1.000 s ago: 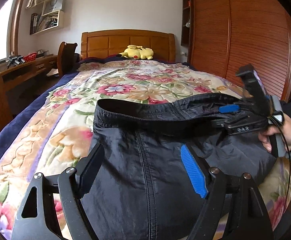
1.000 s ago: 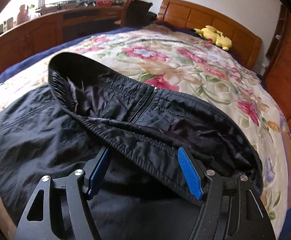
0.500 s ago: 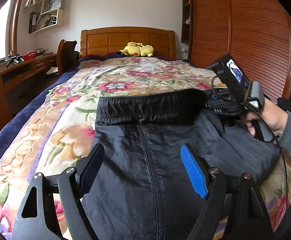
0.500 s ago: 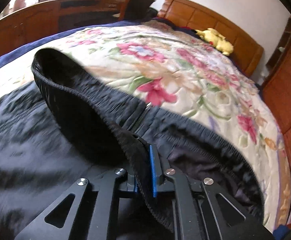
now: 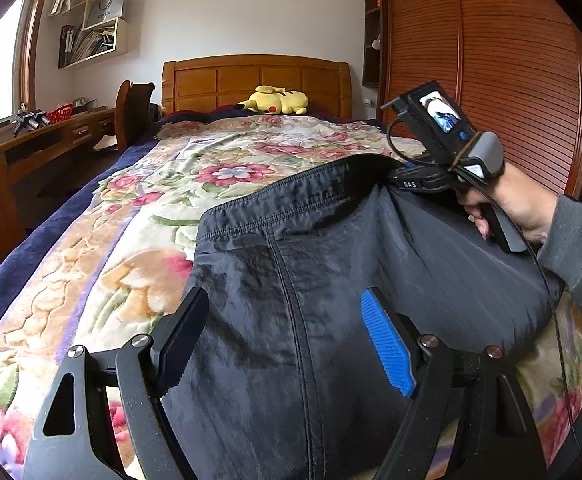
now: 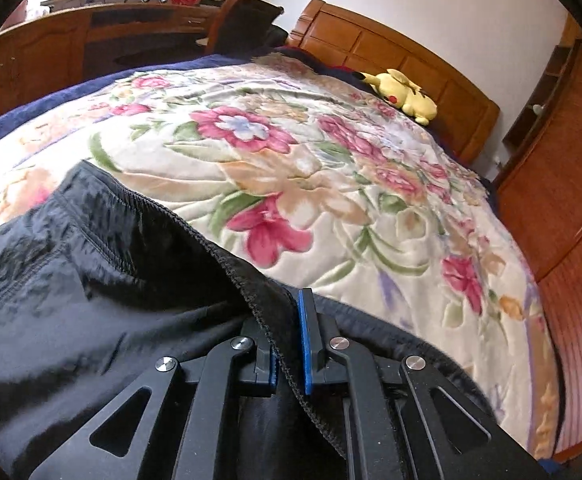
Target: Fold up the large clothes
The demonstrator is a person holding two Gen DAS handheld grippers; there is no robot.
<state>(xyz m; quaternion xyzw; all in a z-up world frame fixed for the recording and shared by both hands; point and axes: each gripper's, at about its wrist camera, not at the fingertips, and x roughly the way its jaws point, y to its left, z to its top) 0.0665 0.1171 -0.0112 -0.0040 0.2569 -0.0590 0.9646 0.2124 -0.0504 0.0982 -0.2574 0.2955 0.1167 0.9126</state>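
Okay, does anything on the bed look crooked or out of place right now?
Only the black garment: its waistband is lifted off the floral blanket at one corner, pinched in the right gripper, so that edge runs slanted. Nothing looks spilled or damaged.

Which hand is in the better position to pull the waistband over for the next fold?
Right. The right tool is shut on the waistband of the black garment, so it could likely carry that edge. The left tool is open above the fabric, gripping nothing.
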